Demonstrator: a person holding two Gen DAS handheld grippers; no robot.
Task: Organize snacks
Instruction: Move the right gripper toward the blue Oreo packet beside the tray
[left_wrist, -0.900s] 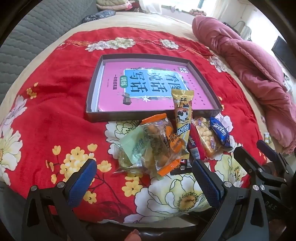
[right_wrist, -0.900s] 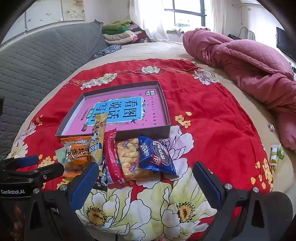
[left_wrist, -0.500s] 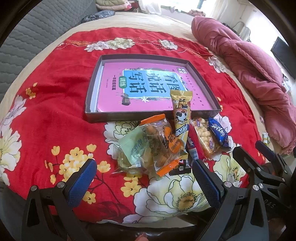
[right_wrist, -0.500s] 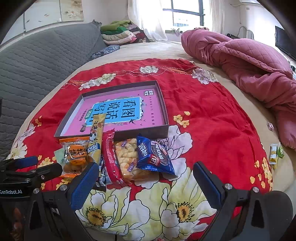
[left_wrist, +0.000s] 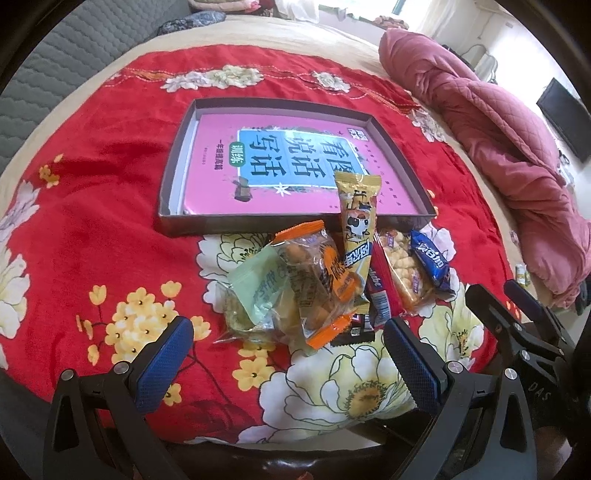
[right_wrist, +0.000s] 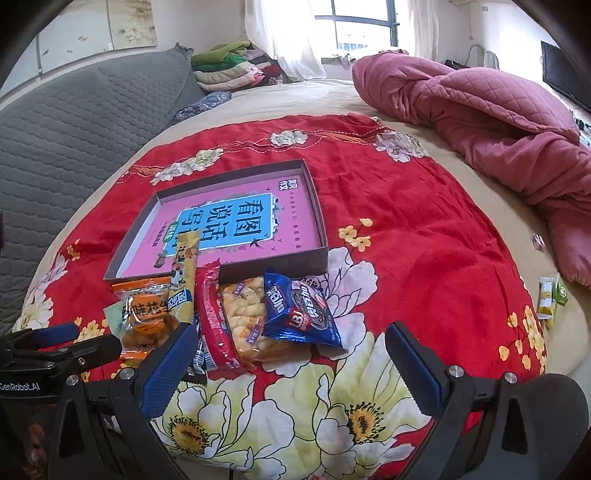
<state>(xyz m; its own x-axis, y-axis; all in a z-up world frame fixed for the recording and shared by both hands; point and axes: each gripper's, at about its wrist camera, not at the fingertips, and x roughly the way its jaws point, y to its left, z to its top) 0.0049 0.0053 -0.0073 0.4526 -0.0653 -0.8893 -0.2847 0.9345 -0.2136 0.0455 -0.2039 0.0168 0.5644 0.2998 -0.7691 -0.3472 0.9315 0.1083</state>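
Observation:
A pile of snack packets lies on the red flowered blanket in front of a shallow dark tray (left_wrist: 173, 225) (right_wrist: 321, 236) with a pink book in it. The pile has a pale green packet (left_wrist: 258, 288), an orange-edged clear packet (left_wrist: 314, 273) (right_wrist: 144, 310), a yellow stick packet (left_wrist: 356, 236) (right_wrist: 183, 273) leaning on the tray's front wall, a red packet (right_wrist: 210, 321), a clear packet of puffs (right_wrist: 243, 314) and a blue Oreo packet (left_wrist: 430, 262) (right_wrist: 299, 310). My left gripper (left_wrist: 288, 354) is open and empty, just short of the pile. My right gripper (right_wrist: 288, 358) is open and empty, near the Oreo packet.
A rumpled pink quilt (right_wrist: 480, 114) lies at the right on the bed. A grey padded headboard (right_wrist: 74, 140) is at the left. Folded clothes (right_wrist: 232, 70) are stacked at the back. Small loose packets (right_wrist: 550, 295) lie near the bed's right edge.
Both grippers have drifted slightly; the pile sits a little higher in the right wrist view. Nothing was taken hold of or moved.

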